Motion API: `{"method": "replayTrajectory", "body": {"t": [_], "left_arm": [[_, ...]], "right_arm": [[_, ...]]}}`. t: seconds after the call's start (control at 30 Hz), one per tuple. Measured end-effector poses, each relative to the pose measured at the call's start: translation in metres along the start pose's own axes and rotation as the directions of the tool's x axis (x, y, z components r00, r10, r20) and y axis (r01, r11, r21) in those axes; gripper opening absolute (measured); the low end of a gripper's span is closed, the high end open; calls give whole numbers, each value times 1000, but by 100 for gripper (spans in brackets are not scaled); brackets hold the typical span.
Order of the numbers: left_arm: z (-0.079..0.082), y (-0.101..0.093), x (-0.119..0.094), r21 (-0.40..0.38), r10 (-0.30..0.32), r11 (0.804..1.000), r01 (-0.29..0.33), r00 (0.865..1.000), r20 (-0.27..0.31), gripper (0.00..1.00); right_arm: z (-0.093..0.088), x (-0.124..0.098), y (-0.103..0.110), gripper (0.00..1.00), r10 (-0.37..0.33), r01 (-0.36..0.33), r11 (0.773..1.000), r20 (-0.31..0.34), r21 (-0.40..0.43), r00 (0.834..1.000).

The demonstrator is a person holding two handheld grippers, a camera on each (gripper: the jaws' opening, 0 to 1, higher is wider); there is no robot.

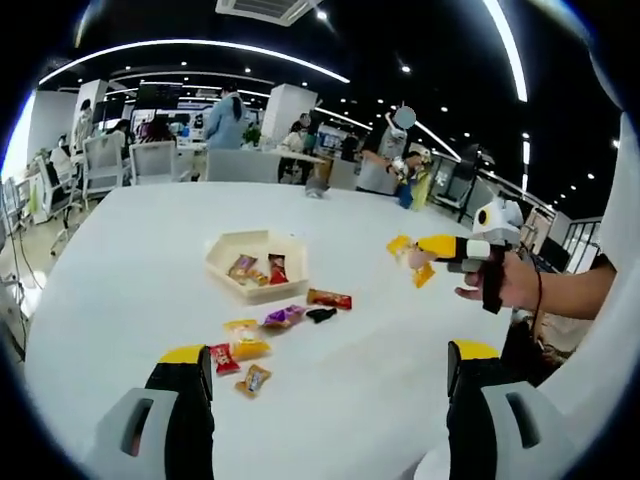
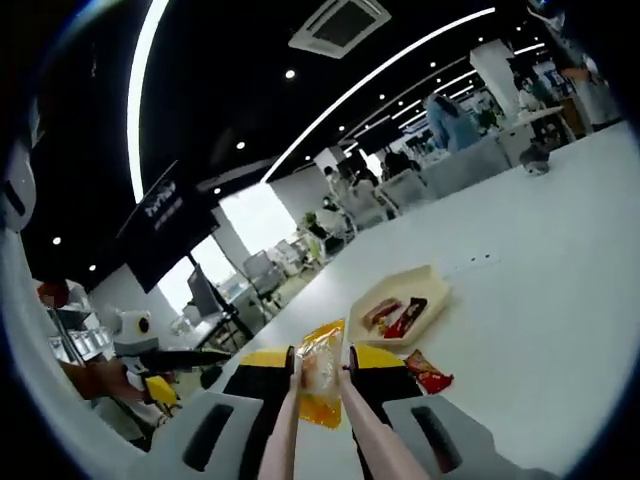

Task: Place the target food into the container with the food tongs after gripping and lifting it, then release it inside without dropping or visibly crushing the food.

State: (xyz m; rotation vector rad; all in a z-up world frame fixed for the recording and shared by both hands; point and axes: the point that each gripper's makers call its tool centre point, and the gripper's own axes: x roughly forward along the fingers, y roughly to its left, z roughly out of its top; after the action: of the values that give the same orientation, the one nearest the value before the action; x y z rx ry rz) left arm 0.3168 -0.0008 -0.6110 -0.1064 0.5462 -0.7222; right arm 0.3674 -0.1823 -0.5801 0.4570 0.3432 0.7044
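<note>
Item: cream hexagonal shallow tray [image 1: 232, 247], set on a broad white table [image 1: 400, 330]; taken as landmark for all positions. Two wrapped snacks, one brown and one red, are held inside it.

Item: yellow-wrapped snack packet [image 2: 320, 385], the target food. It is pinched between the two pale pink arms of the food tongs [image 2: 365, 440], lifted clear of the table, near the tray but not yet over it. In the left gripper view the same packet [image 1: 412, 258] is seen in the air, well apart from the tray.

Item: right gripper [image 2: 320, 368], black with yellow tips. Its jaws are pressed in on the tong arms, which are clamped on the packet.

Item: left gripper [image 1: 330, 362], black with yellow tips. Its jaws are spread wide, nothing between them; it is held low over the table, short of the tray.

Item: loose wrapped sweets, scattered just beside the tray: a red-orange one [image 1: 329, 298], a purple one [image 1: 283, 317], a black one [image 1: 321, 314], a yellow one [image 1: 246, 338].

Risks, judged: the packet is gripped near its middle by thin arms, so it could slip out in transit if pressure is eased. Excess pressure could crumple the wrapper and crush the contents. Release before the tray wall is cleared would land the packet on the table among the loose sweets.
</note>
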Motion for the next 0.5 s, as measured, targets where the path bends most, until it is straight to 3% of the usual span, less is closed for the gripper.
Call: {"method": "replayTrajectory", "body": {"t": [0.13,0.17,0.3,0.37,0.5], "left_arm": [[7,4,-2,23,-37,999,37,999,6,98],[8,7,-4,31,-43,999,42,999,14,98],[7,16,-9,36,-60,998,59,998,22,98],[8,17,-11,40,-79,996,78,997,26,98],[11,17,-12,56,-112,992,110,993,34,98]], "right_arm": [[7,3,3,21,-37,36,998,-23,-54,999],[4,4,-2,21,-75,69,993,-61,-97,995],[8,9,3,21,-86,78,991,-74,-106,994],[8,12,3,21,-126,107,981,-106,-163,986],[11,18,1,21,-155,136,979,-120,-155,981]]}}
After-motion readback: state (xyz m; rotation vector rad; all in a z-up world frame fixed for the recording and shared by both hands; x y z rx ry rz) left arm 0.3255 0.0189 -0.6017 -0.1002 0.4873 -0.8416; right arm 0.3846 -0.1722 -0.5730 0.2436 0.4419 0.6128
